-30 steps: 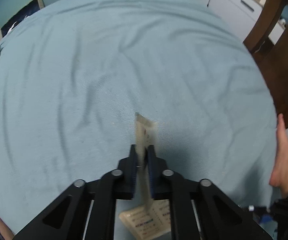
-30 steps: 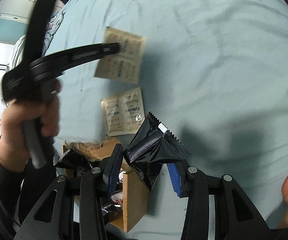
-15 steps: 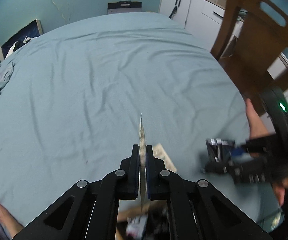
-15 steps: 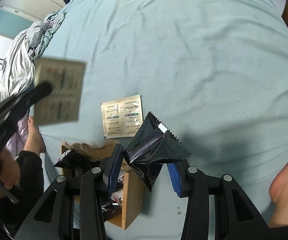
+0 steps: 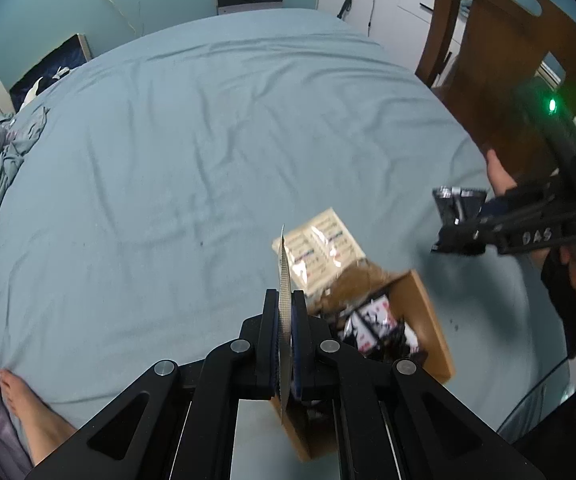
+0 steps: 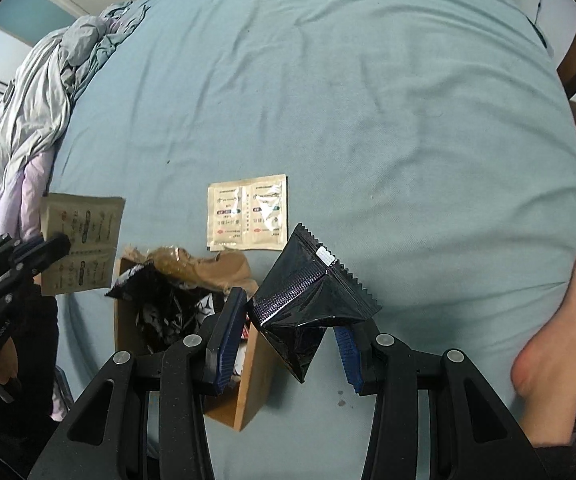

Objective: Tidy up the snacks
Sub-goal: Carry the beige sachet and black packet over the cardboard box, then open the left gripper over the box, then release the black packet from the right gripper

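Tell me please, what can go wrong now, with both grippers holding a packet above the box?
1. The right gripper pinches the black packet only at its crumpled lower part, so the packet could slip and fall onto the sheet.
2. The cardboard box already looks full, with its flap torn; more packets might spill over or tip it on the soft bed.
3. The left gripper holds the beige packet edge-on; the thin packet may bend or slide out.

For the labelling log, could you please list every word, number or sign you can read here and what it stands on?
"DAS": raised letters on the right gripper, as far as they can be read.
Raised letters on the left gripper: too blurred.
Print on the held beige sachet: too small.
Print on the beige sachet on the bed: too small.
Black packet: no readable text.
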Demonstrator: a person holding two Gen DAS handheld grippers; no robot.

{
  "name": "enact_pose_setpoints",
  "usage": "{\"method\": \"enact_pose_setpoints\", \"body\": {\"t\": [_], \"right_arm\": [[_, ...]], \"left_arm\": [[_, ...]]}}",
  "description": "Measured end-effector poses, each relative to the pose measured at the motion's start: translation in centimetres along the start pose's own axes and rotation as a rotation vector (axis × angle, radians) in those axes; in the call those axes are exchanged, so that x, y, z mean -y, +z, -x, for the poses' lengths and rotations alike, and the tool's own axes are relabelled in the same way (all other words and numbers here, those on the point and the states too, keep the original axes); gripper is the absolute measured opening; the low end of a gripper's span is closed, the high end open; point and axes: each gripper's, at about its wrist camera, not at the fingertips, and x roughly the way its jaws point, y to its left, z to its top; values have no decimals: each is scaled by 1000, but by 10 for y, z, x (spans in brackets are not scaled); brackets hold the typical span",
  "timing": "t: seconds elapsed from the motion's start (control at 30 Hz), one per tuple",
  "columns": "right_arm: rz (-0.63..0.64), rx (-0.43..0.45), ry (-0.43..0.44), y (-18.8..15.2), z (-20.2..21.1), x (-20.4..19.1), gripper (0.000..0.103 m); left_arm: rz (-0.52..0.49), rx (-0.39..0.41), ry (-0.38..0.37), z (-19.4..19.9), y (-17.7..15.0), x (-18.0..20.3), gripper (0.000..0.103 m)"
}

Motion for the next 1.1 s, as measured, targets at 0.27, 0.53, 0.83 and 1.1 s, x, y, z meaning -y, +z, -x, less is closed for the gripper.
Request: {"method": "enact_pose_setpoints", "body": {"t": [0.27, 0.53, 0.83, 1.1], "right_arm": [[64, 2, -15, -7, 7, -15, 42], [111, -36, -6, -14, 4, -18, 42], [142, -80, 28, -18, -3, -21, 42], [190, -111, 53, -23, -12, -31, 42]], "left_arm": [[-80, -21, 27, -4, -21, 27, 4], [-157, -54, 6, -8, -26, 53, 11], [-147, 22, 114, -4, -20, 48, 62], [-8, 15, 190, -10, -14, 11, 74]]}}
